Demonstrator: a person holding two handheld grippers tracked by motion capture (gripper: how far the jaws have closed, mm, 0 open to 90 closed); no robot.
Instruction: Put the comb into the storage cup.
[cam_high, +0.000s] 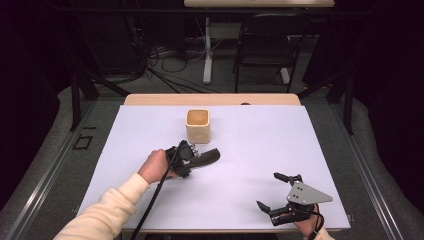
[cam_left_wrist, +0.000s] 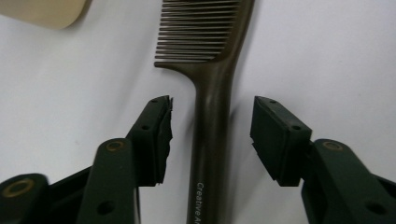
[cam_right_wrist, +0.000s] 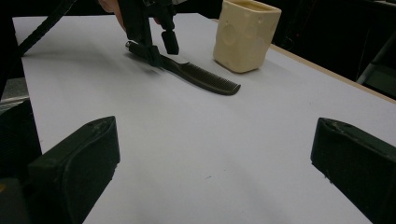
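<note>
White table (cam_high: 260, 150), cream cup (cam_high: 198, 125) near far middle. Right gripper (cam_high: 276, 192) at near right corner, jaws spread wide, holding nothing. Left gripper (cam_left_wrist: 211, 135) straddling dark comb (cam_left_wrist: 212, 140) handle, pads not touching it. Comb flat on table just in front of cup.

Dark room all around, light falling mostly on the white sheet-covered table top (cam_high: 150, 125), its pale wooden edge (cam_high: 210, 99) showing on the side far from the hand-held grippers. Past that edge, grey carpeted floor (cam_high: 170, 82) with a tangle of black cables (cam_high: 165, 65) lying across it. A white metal table leg (cam_high: 207, 50) stands there under a light wooden desk top (cam_high: 257, 3), and a black metal-framed chair (cam_high: 265, 45) sits beside it. Black stand legs (cam_high: 80, 85) flank the table.
</note>
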